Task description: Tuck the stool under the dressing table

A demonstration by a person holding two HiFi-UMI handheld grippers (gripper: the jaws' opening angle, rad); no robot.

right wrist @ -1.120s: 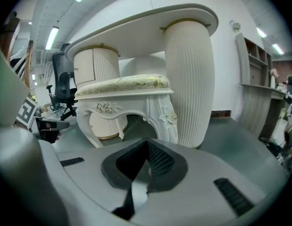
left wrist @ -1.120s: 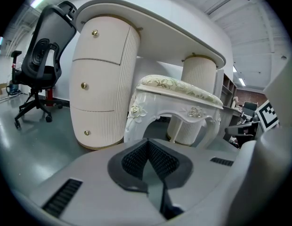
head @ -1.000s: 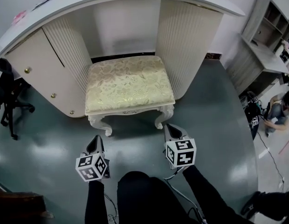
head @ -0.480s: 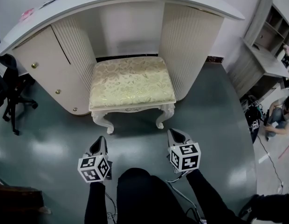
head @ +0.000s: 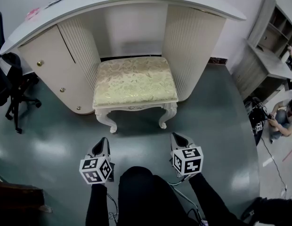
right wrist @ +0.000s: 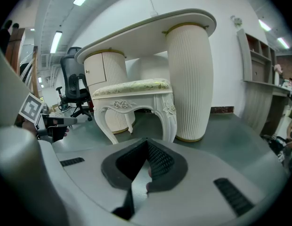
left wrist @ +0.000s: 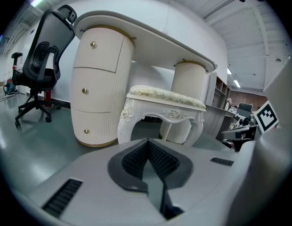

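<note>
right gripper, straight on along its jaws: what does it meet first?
Probably the stool, at its front rail or its right front leg. Only bare floor shows between it and the right gripper. Depth is unclear.

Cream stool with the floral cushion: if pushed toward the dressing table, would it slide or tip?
Likely slides: the cream stool with floral cushion stands low and wide on curved legs on a glossy grey-green floor. The carved front rail looks rigid, so a push there should carry through. The padded top would probably give under pressure.
</note>
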